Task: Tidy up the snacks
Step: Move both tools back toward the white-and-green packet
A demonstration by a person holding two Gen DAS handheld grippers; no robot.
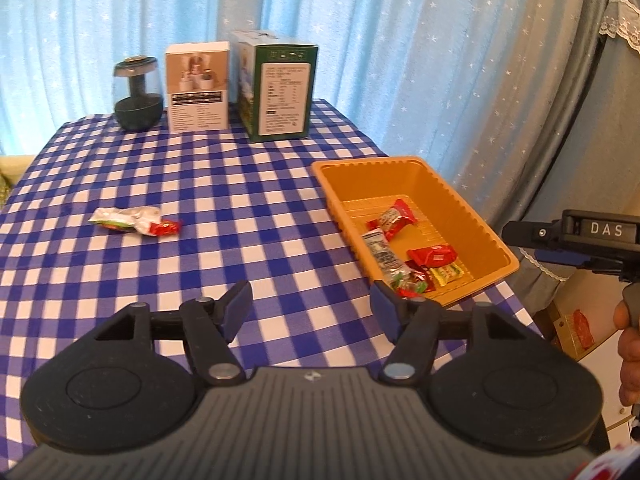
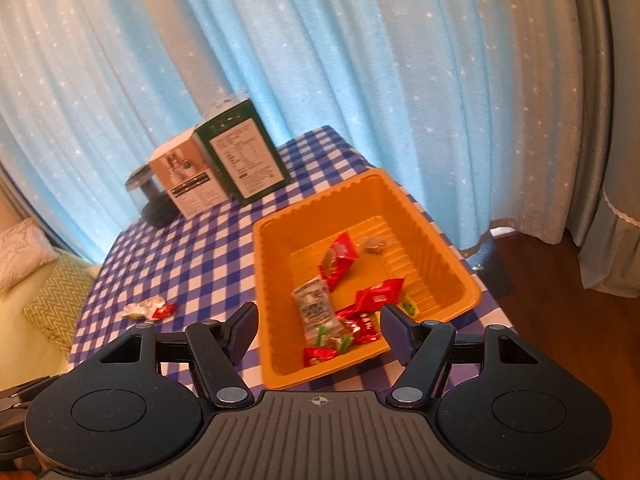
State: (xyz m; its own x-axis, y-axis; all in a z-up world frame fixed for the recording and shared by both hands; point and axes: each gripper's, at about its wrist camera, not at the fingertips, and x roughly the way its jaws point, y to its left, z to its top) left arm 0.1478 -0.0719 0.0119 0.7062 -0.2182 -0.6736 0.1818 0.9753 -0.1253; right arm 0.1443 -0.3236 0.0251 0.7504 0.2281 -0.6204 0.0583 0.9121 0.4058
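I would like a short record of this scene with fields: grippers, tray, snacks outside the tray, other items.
left gripper: open, holds nothing, above the cloth
right gripper: open, holds nothing, over the near end of the tray
tray: orange, several wrapped snacks inside
loose snacks: a small cluster on the cloth, left of the tray
other items: white box, green box, dark jar at the far edge

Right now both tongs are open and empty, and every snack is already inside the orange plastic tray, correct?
Not every snack. In the left wrist view, a silver-and-green snack wrapper and a small red candy lie on the blue checked tablecloth, outside the orange plastic tray. Both tongs, left and right, are open and empty.
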